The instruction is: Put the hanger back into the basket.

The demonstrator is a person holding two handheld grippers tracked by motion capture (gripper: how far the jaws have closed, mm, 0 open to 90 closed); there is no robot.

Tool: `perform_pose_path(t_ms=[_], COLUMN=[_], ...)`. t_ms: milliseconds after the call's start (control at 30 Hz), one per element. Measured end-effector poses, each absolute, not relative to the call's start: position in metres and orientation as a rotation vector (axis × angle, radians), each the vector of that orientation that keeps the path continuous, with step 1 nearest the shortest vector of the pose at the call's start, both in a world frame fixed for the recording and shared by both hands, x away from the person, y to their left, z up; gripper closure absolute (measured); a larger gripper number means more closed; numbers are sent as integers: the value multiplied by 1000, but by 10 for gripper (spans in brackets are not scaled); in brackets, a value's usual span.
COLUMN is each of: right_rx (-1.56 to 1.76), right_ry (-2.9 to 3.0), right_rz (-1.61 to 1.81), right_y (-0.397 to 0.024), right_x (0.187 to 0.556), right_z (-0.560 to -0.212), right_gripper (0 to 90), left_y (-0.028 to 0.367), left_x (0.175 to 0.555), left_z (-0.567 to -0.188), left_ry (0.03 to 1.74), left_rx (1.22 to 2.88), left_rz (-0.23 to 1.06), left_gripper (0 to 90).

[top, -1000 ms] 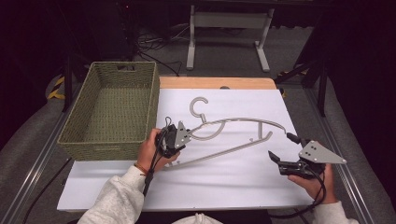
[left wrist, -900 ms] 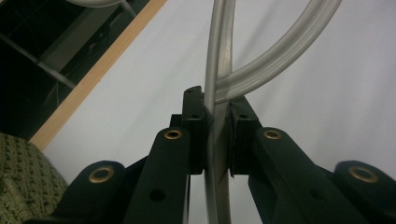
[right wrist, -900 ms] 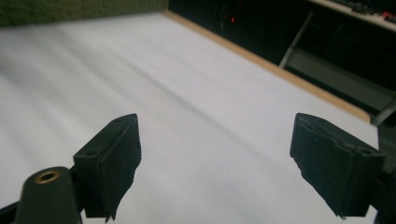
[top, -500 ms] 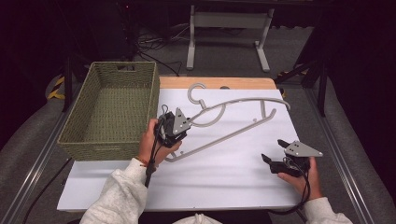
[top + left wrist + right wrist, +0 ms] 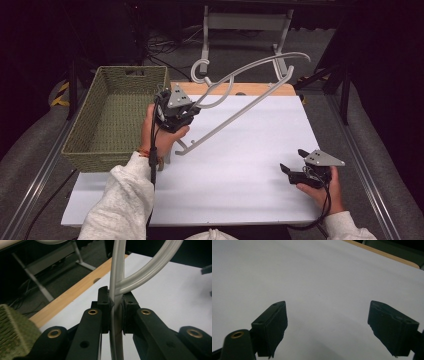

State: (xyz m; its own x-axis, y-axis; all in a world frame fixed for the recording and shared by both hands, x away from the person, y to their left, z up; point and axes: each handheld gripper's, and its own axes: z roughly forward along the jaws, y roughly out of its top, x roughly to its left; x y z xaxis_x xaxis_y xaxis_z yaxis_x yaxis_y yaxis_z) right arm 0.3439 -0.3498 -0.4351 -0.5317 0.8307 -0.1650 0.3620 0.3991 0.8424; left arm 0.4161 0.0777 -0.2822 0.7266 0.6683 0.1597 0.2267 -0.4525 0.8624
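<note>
Beside the basket point(image 5: 117, 117), our left gripper point(image 5: 176, 111) clenches the grey hanger point(image 5: 240, 107), while our right gripper point(image 5: 300, 167) hangs released.

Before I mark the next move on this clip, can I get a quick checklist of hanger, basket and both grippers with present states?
1. Left gripper clamped on the hanger: ok, jaws pinch its grey bar.
2. Hanger off the table: mostly ok; whether its low end touches, cannot tell.
3. Basket ready to receive: ok, nothing visible inside.
4. Right gripper free: ok, jaws wide apart, nothing between.
5. Hanger fits inside basket: cannot tell.
</note>
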Motion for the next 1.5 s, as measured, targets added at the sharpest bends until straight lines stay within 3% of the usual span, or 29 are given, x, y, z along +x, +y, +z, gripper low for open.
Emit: perform_pose_path(t_ms=[367,767,967,1500], right_rx=[997,990,964,854], right_ry=[2107,2125,2136,2192], right_rz=[1040,1037,998,926], right_y=[-344,-342,-339,-325], right_x=[345,345,345,342], right_z=[-438,-439,-440,-443], right_gripper=[165,167,167,154], left_y=[106,181,210,266], left_x=[426,452,460,493], left_z=[-254,-259,-271,-315], left_ry=[764,989,1042,1223], left_rx=[2041,2014,2027,1979], left_rz=[726,818,874,835], left_gripper=[812,812,812,811])
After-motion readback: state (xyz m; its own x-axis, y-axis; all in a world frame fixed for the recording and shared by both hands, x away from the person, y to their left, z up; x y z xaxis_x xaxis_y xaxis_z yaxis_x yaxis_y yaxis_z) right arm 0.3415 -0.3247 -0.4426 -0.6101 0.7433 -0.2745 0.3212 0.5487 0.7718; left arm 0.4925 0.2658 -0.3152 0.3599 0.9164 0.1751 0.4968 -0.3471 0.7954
